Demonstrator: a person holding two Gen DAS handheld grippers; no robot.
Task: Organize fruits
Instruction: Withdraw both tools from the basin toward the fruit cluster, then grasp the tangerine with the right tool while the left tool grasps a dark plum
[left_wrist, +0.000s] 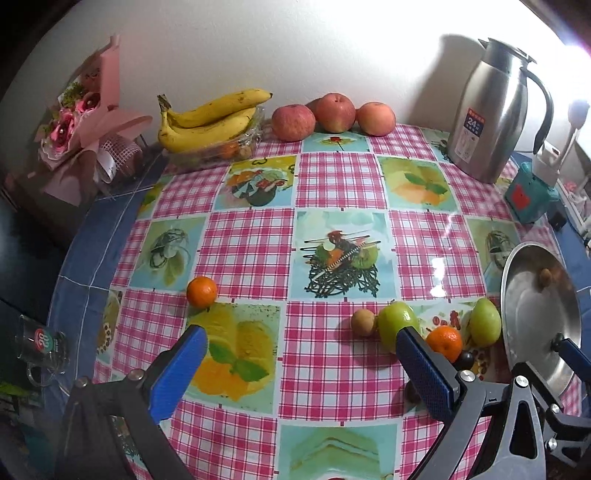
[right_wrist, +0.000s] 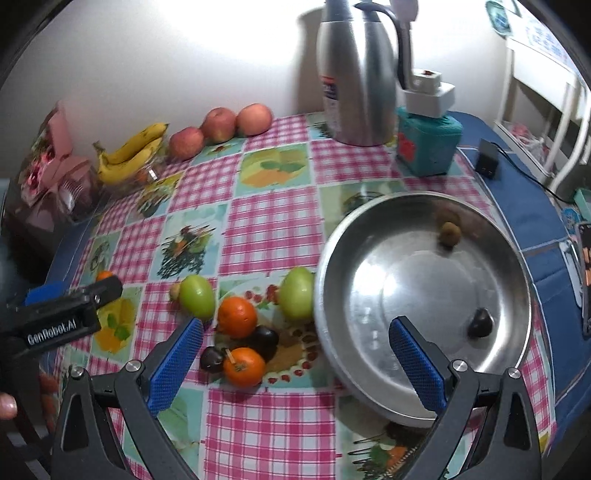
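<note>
Both grippers hang over the checked tablecloth (left_wrist: 340, 177) with jaws spread wide and nothing between them. The left gripper (left_wrist: 301, 354) faces a lone tangerine (left_wrist: 201, 292) on its left, well apart from the cluster on its right: a small brown fruit (left_wrist: 363, 322) touching a green fruit (left_wrist: 397, 326), then another tangerine (left_wrist: 444, 341) and a second green fruit (left_wrist: 484, 322). The right gripper (right_wrist: 295, 345) sits near the steel basin (right_wrist: 369, 236), which holds a brown fruit (right_wrist: 449, 233) and a dark plum (right_wrist: 480, 322). Bananas (left_wrist: 210, 118) and three apples (left_wrist: 334, 114) line the wall
</note>
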